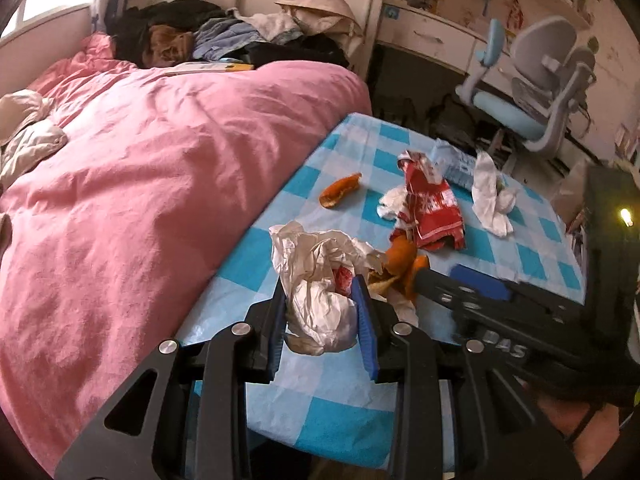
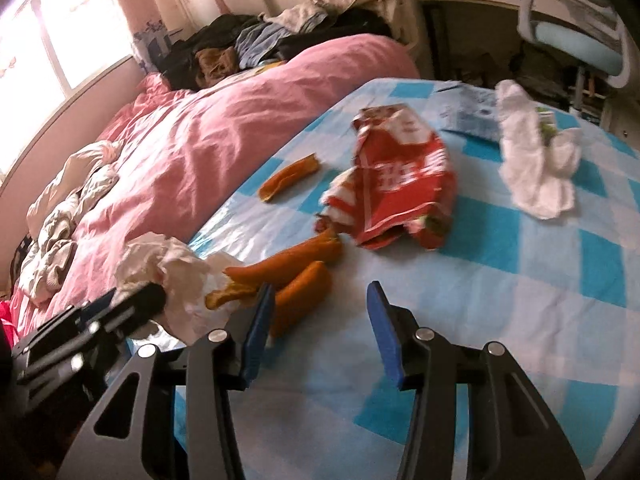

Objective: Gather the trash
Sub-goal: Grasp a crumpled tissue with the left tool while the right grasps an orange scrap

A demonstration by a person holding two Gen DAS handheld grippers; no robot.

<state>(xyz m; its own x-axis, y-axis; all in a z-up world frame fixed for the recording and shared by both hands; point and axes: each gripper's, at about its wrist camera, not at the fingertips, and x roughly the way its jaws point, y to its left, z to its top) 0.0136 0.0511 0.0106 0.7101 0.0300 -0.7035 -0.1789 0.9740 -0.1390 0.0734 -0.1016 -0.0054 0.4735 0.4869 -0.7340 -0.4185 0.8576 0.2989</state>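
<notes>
Jaws of the left gripper (image 1: 323, 322) pinch the crumpled white plastic bag (image 1: 316, 280); right gripper (image 2: 318, 328) jaws spread, the curled orange peel (image 2: 292, 276) just ahead on the counter, next needing a close.

A bedroom: pink-quilted bed (image 1: 160, 168), desk chair (image 1: 532, 92).

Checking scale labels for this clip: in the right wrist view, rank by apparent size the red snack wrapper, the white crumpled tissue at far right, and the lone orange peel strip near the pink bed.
1. Red snack wrapper, largest.
2. White crumpled tissue, somewhat smaller, though it lies farther from the camera.
3. Lone orange peel strip, clearly smallest.
</notes>
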